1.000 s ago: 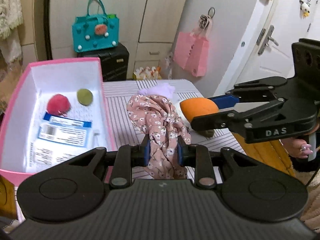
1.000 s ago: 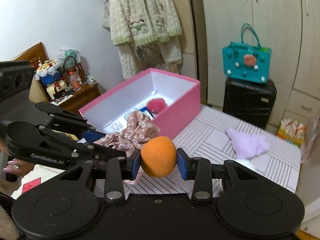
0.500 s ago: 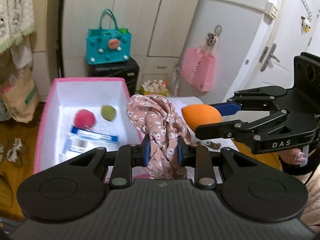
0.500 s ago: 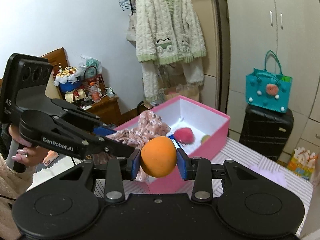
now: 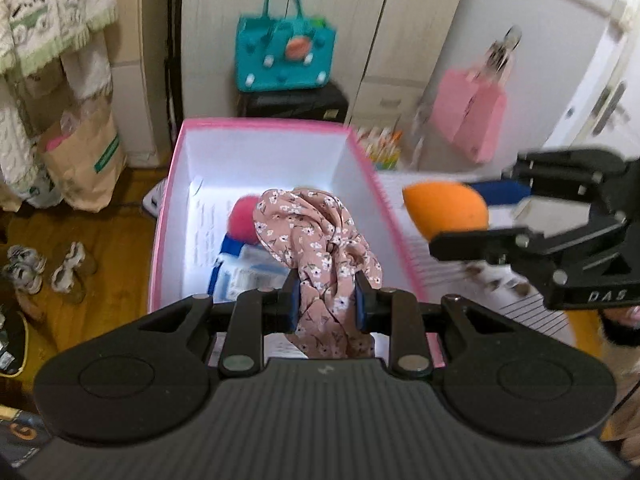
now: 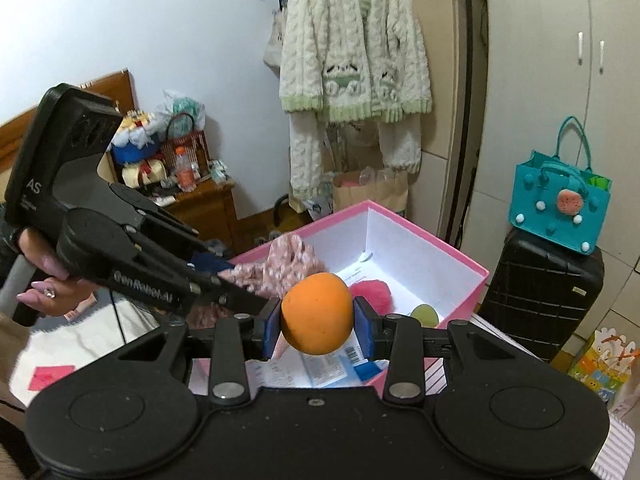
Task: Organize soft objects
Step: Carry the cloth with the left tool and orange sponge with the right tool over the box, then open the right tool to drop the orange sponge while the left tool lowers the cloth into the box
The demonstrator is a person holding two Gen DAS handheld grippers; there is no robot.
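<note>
Wardrobe doors, a hung cardigan (image 6: 352, 60) and a teal bag (image 5: 286, 58) on a black suitcase (image 6: 540, 292) filled the far side of the bedroom, beyond both my tools.

I judged the step to be the carry-and-drop: two soft things up in the air, the pink box (image 5: 368, 168) waiting under them. My left gripper (image 5: 326, 306) was clamped narrow on the floral cloth (image 5: 316, 240), which bunched up ahead of the pads and hung below them, straight over the box's near half. My right gripper (image 6: 318, 326) pinched the orange sponge (image 6: 318, 314) between its blue pads. Seen from the left tool, the sponge (image 5: 446, 210) sat off to the right, and it looked to be just past the box wall, though that view was smeared and I could not be sure.

Next, as I read it, the left wanted lowering a little and opening, so the cloth fell inside and did not drape over the rim. The right needed to come leftward over the opening before letting go.

Already in the box, ahead of my tools, lay a pink puff (image 6: 370, 292), a green puff (image 6: 424, 314) and some blue-and-white packets (image 5: 248, 276). The cloth would likely cover the packets. What stood in the way was mostly my own tools: they sat close together, and the right one had to cross near the cloth.
</note>
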